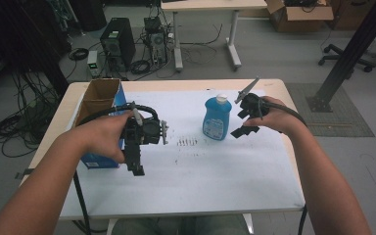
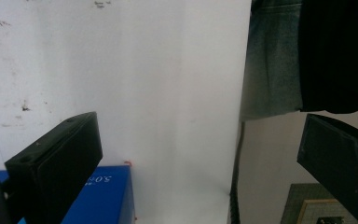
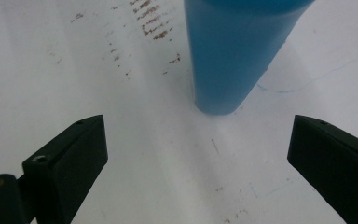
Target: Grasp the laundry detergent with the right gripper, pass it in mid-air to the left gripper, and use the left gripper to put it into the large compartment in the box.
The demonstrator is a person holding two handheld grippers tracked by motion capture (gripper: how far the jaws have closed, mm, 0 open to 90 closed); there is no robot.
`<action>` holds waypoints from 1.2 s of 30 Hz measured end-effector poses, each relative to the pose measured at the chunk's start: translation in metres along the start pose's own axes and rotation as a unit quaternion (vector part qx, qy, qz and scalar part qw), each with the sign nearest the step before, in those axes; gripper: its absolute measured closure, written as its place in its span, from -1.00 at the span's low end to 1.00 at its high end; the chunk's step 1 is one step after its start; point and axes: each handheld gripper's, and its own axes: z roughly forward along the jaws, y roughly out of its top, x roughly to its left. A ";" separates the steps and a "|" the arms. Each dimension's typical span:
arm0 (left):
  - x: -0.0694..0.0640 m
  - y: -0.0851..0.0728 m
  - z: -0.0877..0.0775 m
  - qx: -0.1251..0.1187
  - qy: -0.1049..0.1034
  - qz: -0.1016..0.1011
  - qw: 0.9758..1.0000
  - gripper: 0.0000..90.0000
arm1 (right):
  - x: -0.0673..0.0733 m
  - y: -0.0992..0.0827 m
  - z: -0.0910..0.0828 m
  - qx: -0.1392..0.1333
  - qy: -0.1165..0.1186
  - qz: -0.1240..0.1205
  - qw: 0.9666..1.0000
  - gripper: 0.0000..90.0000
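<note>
Grey floor all round; computer towers (image 1: 118,45) amid tangled cables at eleven o'clock, a pale desk (image 1: 210,6) at twelve, a cardboard box (image 1: 298,14) at one.

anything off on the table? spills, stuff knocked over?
Nothing spilled or tipped. The blue bottle stands upright with its white cap on, and the open cardboard box sits square at the table's left edge. The only oddity is dark brownish smudge marks on the white table cover beside the bottle; they look dry.

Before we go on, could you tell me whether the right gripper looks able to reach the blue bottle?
Probably yes: the right gripper, jaws wide open, faces the upright blue bottle with bare white table cover between.
</note>
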 end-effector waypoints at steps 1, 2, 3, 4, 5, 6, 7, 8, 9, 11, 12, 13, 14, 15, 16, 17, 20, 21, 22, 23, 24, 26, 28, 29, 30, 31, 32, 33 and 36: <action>0.000 0.000 0.000 -0.001 0.000 0.000 1.000 -0.99 | -0.001 0.000 0.001 -0.003 -0.001 0.002 1.000 -0.89; 0.000 0.000 0.000 -0.001 0.000 0.000 1.000 -0.99 | -0.001 0.000 0.001 -0.003 -0.001 0.002 1.000 -0.89; -0.001 -0.001 0.001 0.000 0.000 -0.001 1.000 -0.99 | -0.003 -0.002 0.004 -0.018 -0.001 0.007 1.000 -0.89; -0.001 -0.001 0.001 0.000 0.000 -0.001 1.000 -0.99 | -0.003 -0.002 0.004 -0.018 -0.001 0.007 1.000 -0.89; -0.001 -0.001 0.002 -0.001 0.000 -0.001 1.000 -0.99 | -0.004 -0.002 0.005 -0.023 0.000 0.008 1.000 -0.89; -0.001 -0.001 0.002 -0.001 -0.001 -0.002 1.000 -0.99 | -0.005 -0.003 0.007 -0.030 0.001 0.008 1.000 -0.89; -0.002 -0.001 0.003 -0.002 -0.002 -0.002 1.000 -0.99 | -0.005 -0.003 0.010 -0.038 0.000 0.009 0.999 -0.89; -0.002 -0.002 0.003 -0.001 -0.002 -0.002 1.000 -0.99 | -0.005 -0.003 0.011 -0.038 -0.001 0.009 0.999 -0.89; -0.002 -0.002 0.003 -0.001 -0.002 -0.002 1.000 -0.99 | -0.005 -0.002 0.012 -0.040 -0.004 0.008 0.999 -0.89; -0.002 -0.001 0.004 0.000 -0.002 0.000 1.000 -0.99 | -0.005 -0.001 0.014 -0.052 -0.002 0.007 0.999 -0.89; -0.002 -0.001 0.004 0.000 -0.002 -0.001 1.000 -0.99 | -0.005 -0.001 0.015 -0.055 -0.002 0.008 0.998 -0.89; -0.002 -0.002 0.004 0.000 -0.003 -0.001 1.000 -0.99 | -0.005 -0.001 0.016 -0.059 -0.003 0.009 0.998 -0.89; -0.002 -0.002 0.004 0.000 -0.003 0.000 1.000 -0.99 | -0.005 -0.001 0.017 -0.063 -0.004 0.010 0.998 -0.89; -0.002 -0.002 0.004 0.000 -0.003 0.000 1.000 -0.99 | -0.005 -0.001 0.018 -0.067 -0.005 0.012 0.998 -0.90; -0.002 -0.002 0.004 0.000 -0.003 0.000 1.000 -0.99 | -0.005 -0.001 0.018 -0.067 -0.005 0.012 0.998 -0.90; -0.002 -0.002 0.004 -0.001 -0.002 0.001 1.000 -0.99 | -0.006 -0.003 0.020 -0.076 -0.005 0.015 0.997 -0.90; -0.003 -0.002 0.004 0.001 -0.003 0.000 1.000 -0.99 | -0.006 -0.003 0.022 -0.082 -0.009 0.016 0.996 -0.90; -0.002 -0.003 0.004 0.001 -0.003 0.001 1.000 -0.99 | -0.006 -0.004 0.022 -0.089 -0.009 0.016 0.996 -0.90; -0.002 -0.003 0.004 0.000 -0.002 0.000 1.000 -0.99 | -0.007 -0.004 0.023 -0.094 -0.008 0.018 0.995 -0.90; -0.002 -0.003 0.004 0.000 -0.003 -0.001 1.000 -0.99 | -0.007 -0.005 0.023 -0.097 -0.010 0.019 0.995 -0.90; -0.002 -0.003 0.005 -0.001 -0.004 -0.001 1.000 -0.99 | -0.007 -0.005 0.024 -0.101 -0.011 0.020 0.995 -0.91; -0.002 -0.003 0.005 0.001 -0.004 0.000 1.000 -0.99 | -0.008 -0.007 0.025 -0.109 -0.010 0.022 0.994 -0.91; -0.002 -0.002 0.006 0.001 -0.004 0.000 1.000 -0.99 | -0.008 -0.007 0.025 -0.112 -0.011 0.021 0.993 -0.91; -0.002 -0.002 0.007 0.001 -0.005 0.000 1.000 -0.99 | -0.008 -0.007 0.027 -0.120 -0.013 0.021 0.992 -0.91; -0.002 -0.001 0.007 0.001 -0.005 0.001 1.000 -0.99 | -0.007 -0.007 0.027 -0.126 -0.013 0.021 0.992 -0.91; -0.002 -0.001 0.007 0.001 -0.005 0.001 1.000 -0.99 | -0.007 -0.007 0.027 -0.126 -0.013 0.021 0.992 -0.91; -0.002 -0.001 0.008 0.002 -0.006 0.001 1.000 -0.99 | -0.007 -0.007 0.029 -0.137 -0.012 0.020 0.990 -0.91; -0.002 -0.001 0.008 0.002 -0.006 0.002 1.000 -0.99 | -0.007 -0.007 0.030 -0.139 -0.013 0.019 0.990 -0.91; -0.002 -0.001 0.008 0.001 -0.007 0.002 1.000 -0.99 | -0.007 -0.007 0.032 -0.144 -0.012 0.019 0.989 -0.92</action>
